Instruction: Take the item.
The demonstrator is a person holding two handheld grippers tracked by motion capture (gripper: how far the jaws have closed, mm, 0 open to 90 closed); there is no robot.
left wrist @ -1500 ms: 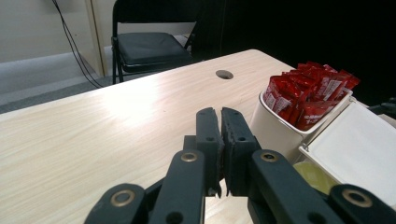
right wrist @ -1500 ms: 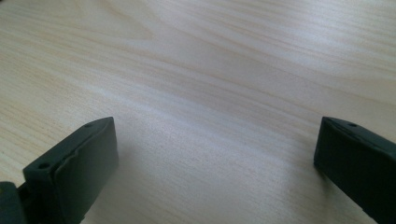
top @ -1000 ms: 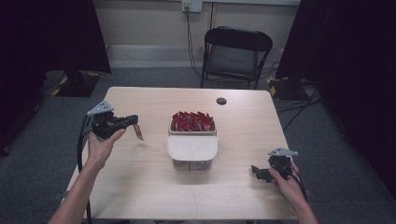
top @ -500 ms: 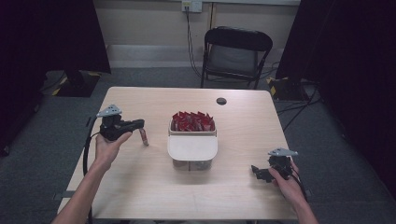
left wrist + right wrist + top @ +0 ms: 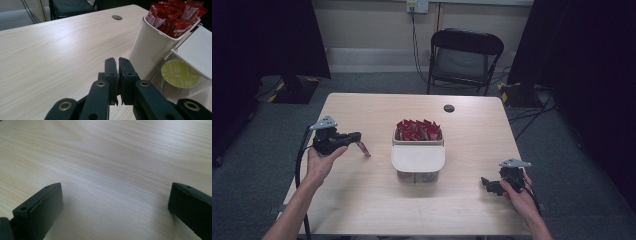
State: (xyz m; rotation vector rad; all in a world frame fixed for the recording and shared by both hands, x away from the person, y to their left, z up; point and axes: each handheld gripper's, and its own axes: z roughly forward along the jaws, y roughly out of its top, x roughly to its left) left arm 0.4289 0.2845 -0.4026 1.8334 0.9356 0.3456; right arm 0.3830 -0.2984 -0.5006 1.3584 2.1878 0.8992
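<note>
a: high view: a pale wooden table (image 5: 362,200), seen from above. at its middle stands a white container (image 5: 418,159) in two parts. the far part is packed with upright red sachets (image 5: 418,130). the near part has a flat white lid, and under it a clear compartment.

b: where are the hands?

a: the left gripper (image 5: 362,148) hangs left of the container, a little apart from it. a small reddish thing, most likely one red sachet (image 5: 364,149), hangs from its tips. in the left gripper view the jaws are pressed nearly together on a thin red sliver (image 5: 118,82).

b: and the other one?

a: the right gripper (image 5: 486,183) rests low on the table's near right part, well away from the container. in the right gripper view its jaws stand wide apart with only bare wood between them.

b: how would that sachet handle?

a: i judge it very light, thin and floppy, with a slick foil skin. it could slip or twist if pinched only at a corner. a firm pinch across the flat top seam seems safest, and it will not break under pressure.

b: anything else nearby?

a: a round yellow-green foil disc (image 5: 180,73) lies in the clear compartment. a dark round grommet (image 5: 449,108) sits near the table's far edge. a black folding chair (image 5: 464,57) stands beyond.
</note>
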